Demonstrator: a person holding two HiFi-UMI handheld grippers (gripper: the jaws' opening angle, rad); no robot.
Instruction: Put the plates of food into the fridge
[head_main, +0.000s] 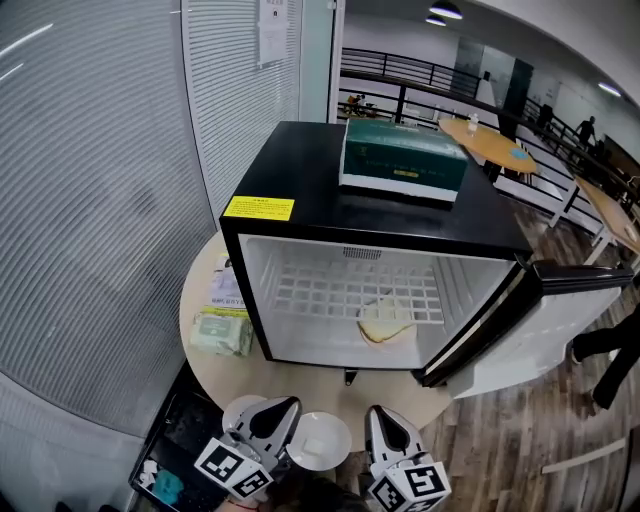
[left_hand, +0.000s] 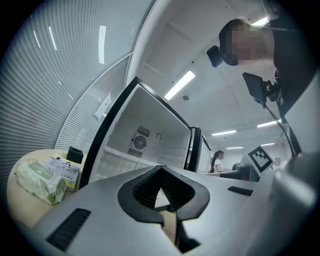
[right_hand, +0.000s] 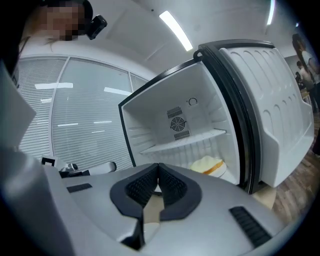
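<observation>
**2 grippers closed and empty, 1 plate in the open fridge**

At the fridge's 8 o'clock, 1 pack of wipes (head_main: 222, 332) lies on the round table (head_main: 300, 385). Some printed papers (head_main: 228, 285) sit just beyond it, too small to read. Below the table's edge at 7 o'clock is 1 dark bin (head_main: 175, 455); I cannot make out what is in it.

1 black fridge (head_main: 300, 170) stands in the middle of the table, its door (head_main: 560, 320) swung wide toward 3 o'clock. On its top I count 1 yellow sticker (head_main: 258, 208) at the near left corner and 1 green box (head_main: 405, 158) toward 12 o'clock. Inside there is 1 wire shelf (head_main: 350, 295) and 1 plate of food (head_main: 385, 325), down on the fridge floor, right of centre, under the shelf's front edge. The food looks pale and bread-like; I cannot tell more than that.

At 6 o'clock, 2 grippers reach in, both cut off by the lower edge. The left gripper (head_main: 288, 408) has its fingers clenched tip to tip with nothing between them. The right gripper (head_main: 377, 415), pointing at the fridge opening, is pinched together the same way and is empty. Between the 2 lies 1 white dish (head_main: 320, 440) at the table's near edge. A 2nd round white dish (head_main: 240, 408) is half hidden behind the left gripper. I cannot tell whether either carries food.

Far out at 3 o'clock, 1 person's legs (head_main: 610, 360) show, the rest cut off.
</observation>
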